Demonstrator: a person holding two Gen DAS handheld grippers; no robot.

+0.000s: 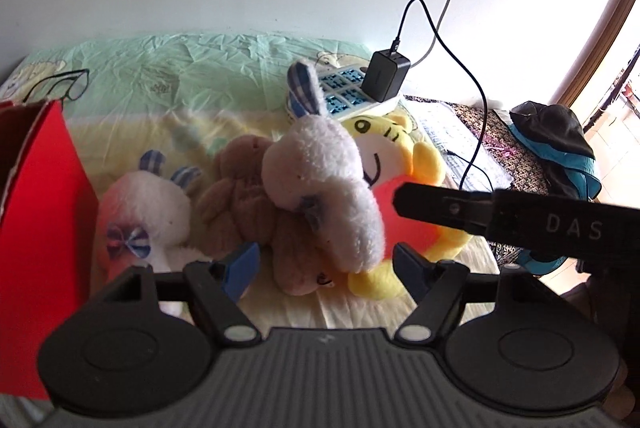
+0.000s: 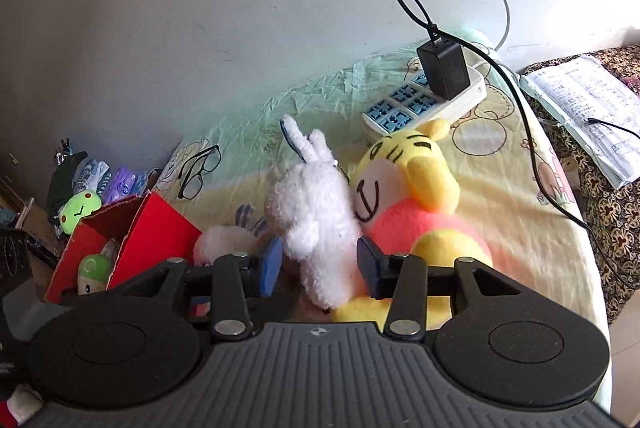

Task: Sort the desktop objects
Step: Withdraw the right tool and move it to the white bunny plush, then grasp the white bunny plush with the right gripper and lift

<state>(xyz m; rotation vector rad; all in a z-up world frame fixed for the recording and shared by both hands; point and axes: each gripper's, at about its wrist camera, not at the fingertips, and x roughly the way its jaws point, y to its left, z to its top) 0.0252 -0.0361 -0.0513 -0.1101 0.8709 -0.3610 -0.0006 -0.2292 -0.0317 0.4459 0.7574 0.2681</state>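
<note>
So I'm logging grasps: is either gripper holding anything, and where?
Nothing held. The right gripper straddles the fluffy white plush rabbit, pads apart; the left gripper is open.

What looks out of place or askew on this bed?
The plush toys are heaped: a white rabbit lies tilted across a brown bear and against the yellow tiger. The red box looks tipped, its top edge torn. Glasses lie loose on the sheet.

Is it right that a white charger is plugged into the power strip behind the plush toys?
Not quite: the charger is black, not white. It does stand plugged into the white power strip behind the plush toys; the right wrist view shows this clearly.
</note>
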